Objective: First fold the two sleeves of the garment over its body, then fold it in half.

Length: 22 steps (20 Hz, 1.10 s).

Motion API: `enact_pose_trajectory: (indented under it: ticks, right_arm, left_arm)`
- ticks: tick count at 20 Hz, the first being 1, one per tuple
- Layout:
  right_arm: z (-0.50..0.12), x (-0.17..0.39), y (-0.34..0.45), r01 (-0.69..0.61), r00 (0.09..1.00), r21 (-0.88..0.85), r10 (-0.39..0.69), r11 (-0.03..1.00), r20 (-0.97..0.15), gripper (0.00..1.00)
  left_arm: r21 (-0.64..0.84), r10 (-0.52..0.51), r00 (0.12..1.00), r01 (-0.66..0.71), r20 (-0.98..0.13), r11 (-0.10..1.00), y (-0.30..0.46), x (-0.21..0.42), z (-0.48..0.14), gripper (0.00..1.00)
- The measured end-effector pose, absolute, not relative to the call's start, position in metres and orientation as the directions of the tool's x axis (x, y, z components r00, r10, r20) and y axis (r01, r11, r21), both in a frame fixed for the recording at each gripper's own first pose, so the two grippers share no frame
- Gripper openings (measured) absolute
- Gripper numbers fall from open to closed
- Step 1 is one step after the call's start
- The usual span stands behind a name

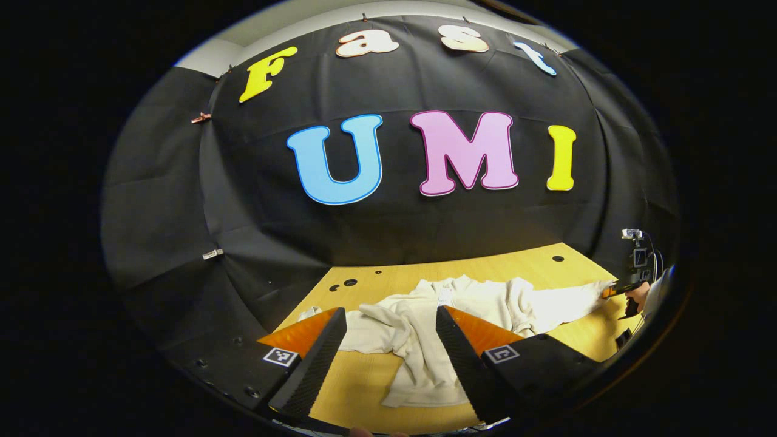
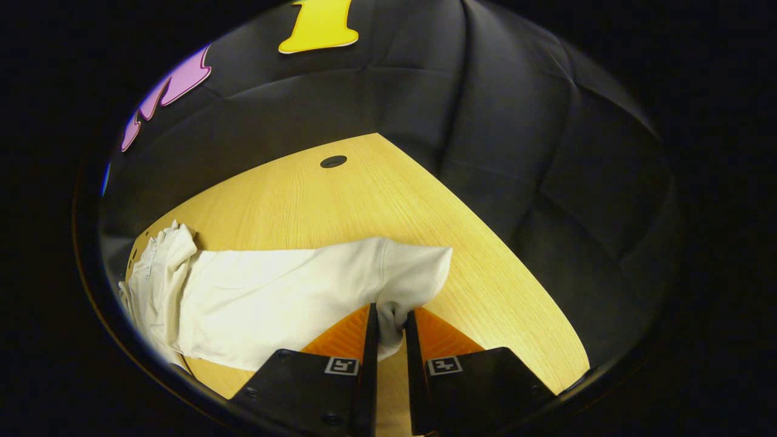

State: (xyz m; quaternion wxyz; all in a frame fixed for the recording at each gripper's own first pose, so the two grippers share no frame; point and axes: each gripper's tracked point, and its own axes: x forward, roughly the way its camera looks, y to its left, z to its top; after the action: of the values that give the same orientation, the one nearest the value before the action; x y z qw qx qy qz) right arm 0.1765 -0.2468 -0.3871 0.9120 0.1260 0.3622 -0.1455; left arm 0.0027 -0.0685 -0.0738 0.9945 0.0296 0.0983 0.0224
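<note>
One wooden table (image 2: 340, 200) carries the whole play, and across it sprawls the cream garment (image 1: 461, 309), its body bunched in the middle. From the left gripper view the cloth lies straight ahead of and partly between the fingers, with a loose sleeve (image 1: 419, 364) trailing toward the near edge.

Over on the right side, the other sleeve (image 2: 291, 291) stretches out flat. Its long axis runs from the crumpled body at the left of the right gripper view out to the cuff (image 2: 413, 273) just ahead of the fingers. That is the line that matters: by my reading, folding this sleeve means carrying the cuff back along that axis, toward the body.

And the right gripper (image 2: 388, 325) is plainly the nearer one for it. Its jaws are nearly together with a pinch of the cuff's edge caught between them, both fingers pressing on the cloth. In the left gripper view it shows far off at the sleeve's tip, a hand (image 1: 637, 296) behind it.

Meanwhile the left gripper (image 1: 391, 328) hangs above the table with jaws spread wide, holding nothing, the trailing sleeve lying below and between its fingers.
</note>
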Motion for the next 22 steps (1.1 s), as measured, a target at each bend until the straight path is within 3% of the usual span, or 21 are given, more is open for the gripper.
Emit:
enact_pose_trajectory:
  ticks: [3, 9, 15, 22]
  right_arm:
    - [-0.386, 0.176, -0.248, 0.398, 0.69, 0.136, -0.199, 0.907, -0.696, 0.09]
    - [-0.322, 0.186, -0.221, 0.335, 0.795, 0.161, -0.187, 0.928, -0.577, 0.06]
    - [-0.229, 0.208, -0.11, 0.125, 0.905, 0.241, -0.01, 0.962, -0.426, 0.05]
    - [-0.168, 0.21, 0.081, -0.158, 0.909, 0.277, 0.249, 0.948, -0.335, 0.05]
  left_arm:
    - [0.064, 0.05, 0.978, -0.037, -0.202, 0.997, -0.063, 0.001, -0.077, 0.96]
    - [0.042, 0.05, 0.978, -0.043, -0.202, 0.998, -0.042, 0.002, -0.08, 0.96]
    - [0.004, 0.051, 0.98, -0.051, -0.192, 0.999, -0.015, 0.007, -0.083, 0.96]
    - [-0.019, 0.078, 0.983, -0.082, -0.166, 0.996, 0.033, 0.007, -0.083, 0.96]
